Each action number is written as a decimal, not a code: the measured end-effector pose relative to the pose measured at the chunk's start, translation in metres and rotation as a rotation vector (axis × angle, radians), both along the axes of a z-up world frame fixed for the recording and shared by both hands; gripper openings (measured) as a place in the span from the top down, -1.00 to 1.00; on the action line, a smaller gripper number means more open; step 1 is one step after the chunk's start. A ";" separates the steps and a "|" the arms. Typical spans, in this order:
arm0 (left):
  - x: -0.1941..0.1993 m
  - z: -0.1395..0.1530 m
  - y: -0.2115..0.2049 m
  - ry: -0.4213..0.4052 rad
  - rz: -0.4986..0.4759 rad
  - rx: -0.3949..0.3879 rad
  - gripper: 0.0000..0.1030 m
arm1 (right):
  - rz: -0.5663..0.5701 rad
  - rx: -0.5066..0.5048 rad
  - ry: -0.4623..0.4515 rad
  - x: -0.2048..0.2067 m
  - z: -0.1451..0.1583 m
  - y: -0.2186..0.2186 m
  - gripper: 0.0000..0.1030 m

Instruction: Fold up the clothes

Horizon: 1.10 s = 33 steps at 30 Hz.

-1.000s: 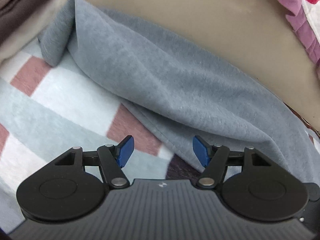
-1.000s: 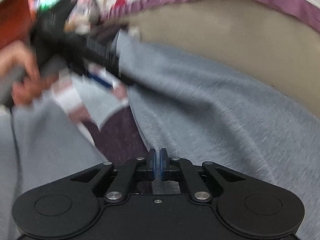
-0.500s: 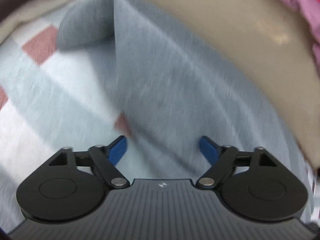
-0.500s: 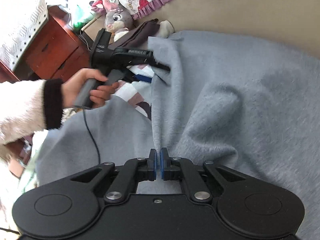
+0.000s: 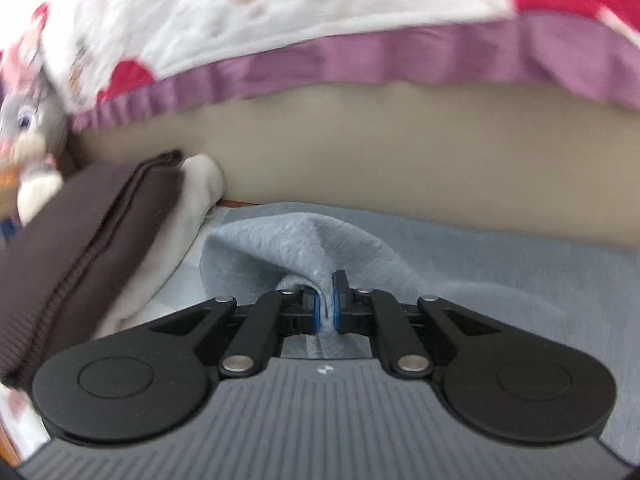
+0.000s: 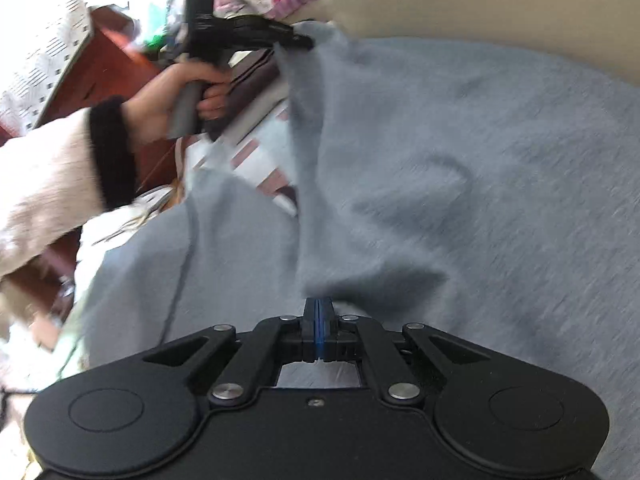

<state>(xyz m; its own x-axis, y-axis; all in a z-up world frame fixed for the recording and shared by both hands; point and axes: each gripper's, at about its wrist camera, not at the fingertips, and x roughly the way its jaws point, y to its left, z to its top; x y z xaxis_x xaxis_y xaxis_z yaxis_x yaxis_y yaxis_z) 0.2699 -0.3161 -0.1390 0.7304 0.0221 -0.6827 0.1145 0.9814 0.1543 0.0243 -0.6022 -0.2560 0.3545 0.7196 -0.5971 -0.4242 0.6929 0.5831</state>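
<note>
Our left claw (image 5: 325,304) has just closed, and its blue pads now pinch a raised fold of the grey garment (image 5: 500,264). Our right claw (image 6: 319,322) is clenched on the garment's near edge. The garment lies spread across the bed, over a striped blanket (image 6: 256,152), with folded brown clothing (image 5: 80,240) at far left.

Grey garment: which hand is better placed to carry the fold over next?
Probably left. The left gripper pinches a lifted corner of the grey garment; the right gripper holds the near edge low.
</note>
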 end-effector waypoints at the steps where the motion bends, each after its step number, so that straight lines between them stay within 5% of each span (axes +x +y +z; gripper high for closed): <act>1: -0.003 0.001 -0.006 0.020 -0.018 0.002 0.90 | -0.018 0.000 -0.022 0.000 0.004 0.001 0.86; 4: -0.014 -0.003 -0.021 0.081 -0.059 -0.045 0.90 | -0.016 0.006 -0.173 -0.009 0.022 0.014 0.82; 7: -0.028 -0.006 -0.049 0.146 -0.144 -0.156 0.90 | -0.014 -0.024 -0.323 -0.018 0.038 0.034 0.55; 9: -0.042 -0.007 -0.078 0.159 -0.245 -0.111 0.90 | -0.041 -0.064 -0.361 -0.017 0.040 0.047 0.04; 12: -0.074 -0.015 -0.134 0.189 -0.507 0.050 0.80 | -0.077 -0.106 -0.331 -0.009 0.033 0.059 0.05; 15: -0.095 -0.026 -0.158 0.339 -0.637 0.054 0.42 | -0.103 -0.155 -0.310 -0.006 0.023 0.062 0.06; 17: -0.108 -0.020 -0.150 0.350 -0.635 -0.005 0.05 | -0.119 -0.185 -0.296 -0.005 0.016 0.060 0.06; 19: -0.116 -0.007 -0.124 0.282 -0.592 -0.065 -0.12 | -0.126 -0.200 -0.280 -0.005 0.011 0.051 0.05; 22: -0.115 0.000 -0.080 0.217 -0.444 -0.134 -0.53 | -0.132 -0.196 -0.255 0.002 0.006 0.049 0.06; 27: -0.086 -0.021 -0.021 0.249 -0.206 -0.290 -0.53 | -0.137 -0.191 -0.272 0.004 0.007 0.055 0.06; 33: -0.067 -0.051 -0.028 0.247 -0.277 -0.182 -0.53 | -0.086 -0.210 -0.316 0.000 0.007 0.069 0.06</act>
<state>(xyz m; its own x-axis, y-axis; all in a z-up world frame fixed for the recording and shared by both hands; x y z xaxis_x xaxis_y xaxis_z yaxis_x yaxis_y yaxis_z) 0.2024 -0.3440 -0.1896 0.5055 -0.2898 -0.8127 0.3897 0.9170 -0.0845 0.0240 -0.5337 -0.2486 0.5982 0.5529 -0.5801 -0.4950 0.8242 0.2750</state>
